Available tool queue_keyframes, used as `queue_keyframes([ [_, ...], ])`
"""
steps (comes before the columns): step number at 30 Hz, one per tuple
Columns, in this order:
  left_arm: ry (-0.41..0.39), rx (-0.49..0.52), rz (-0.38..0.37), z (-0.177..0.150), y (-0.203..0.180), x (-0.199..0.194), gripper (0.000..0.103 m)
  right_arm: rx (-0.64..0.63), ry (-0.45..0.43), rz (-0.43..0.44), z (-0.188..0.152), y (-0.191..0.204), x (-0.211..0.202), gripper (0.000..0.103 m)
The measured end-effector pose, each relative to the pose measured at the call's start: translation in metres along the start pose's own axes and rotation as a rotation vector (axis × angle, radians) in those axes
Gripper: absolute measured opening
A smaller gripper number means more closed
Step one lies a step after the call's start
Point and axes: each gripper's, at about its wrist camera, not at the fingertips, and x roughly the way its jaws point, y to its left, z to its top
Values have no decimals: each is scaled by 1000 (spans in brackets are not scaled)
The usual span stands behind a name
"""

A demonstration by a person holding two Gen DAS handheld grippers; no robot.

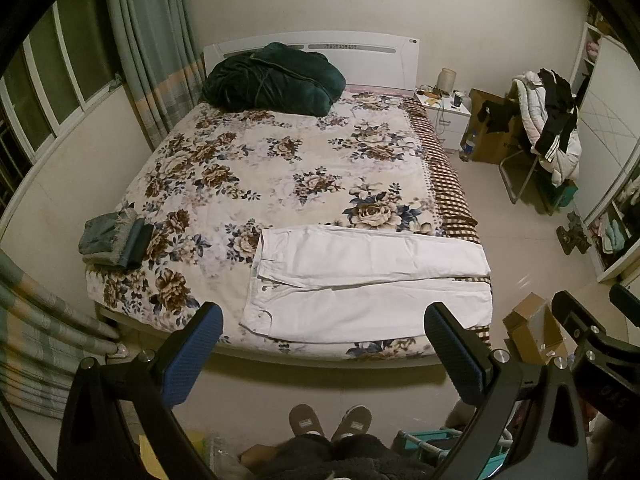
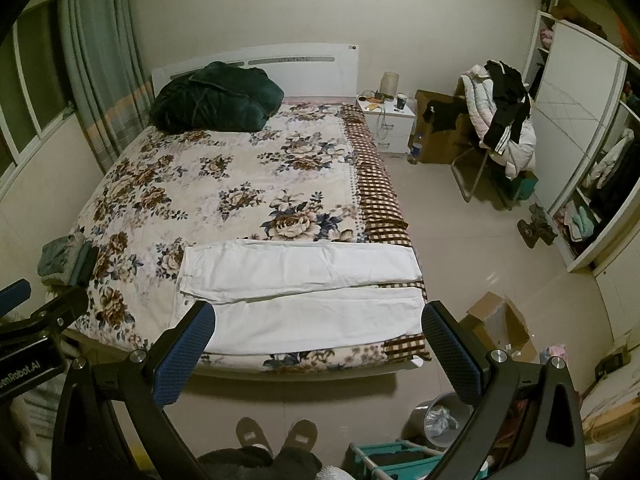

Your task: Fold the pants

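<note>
Currently both left tongs [image 1: 323,354] and right tongs [image 2: 316,350] hang released, well above the floor, grasping nothing. White pants [image 1: 360,280] lie flat along the bed's [image 1: 280,160] near edge, waist left.

dim warm indoor light, soft shadows, strong fisheye bending, dark vignetted corners.

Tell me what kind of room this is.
A home bedroom, most likely. A double bed with a floral-patterned cover fills the middle, a small white nightstand stands beside its white headboard, and a white wardrobe with open clothes shelves lines the wall. White pants lie spread on the bed.
</note>
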Motion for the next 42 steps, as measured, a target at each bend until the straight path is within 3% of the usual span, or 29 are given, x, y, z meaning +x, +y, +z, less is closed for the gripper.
queue_keyframes([
  [7,-14,1,17,9,-12,9,103,4,33,19,17,-19,23,103],
  [13,-41,-3,94,33,-30,77,103,30,51,-12,29,-46,96,103],
  [17,-9,-33,117,51,-32,131,103,50,71,-40,46,-60,169,103],
  [23,100,-45,124,73,-34,248,103,137,160,-46,77,-78,314,103],
  [30,356,-75,107,107,-29,425,103,371,318,-40,105,-107,536,103],
  [36,551,-229,128,127,1,578,103,648,498,-29,98,-140,727,103],
  [42,694,-447,125,122,32,698,103,815,594,-101,77,-175,865,103],
])
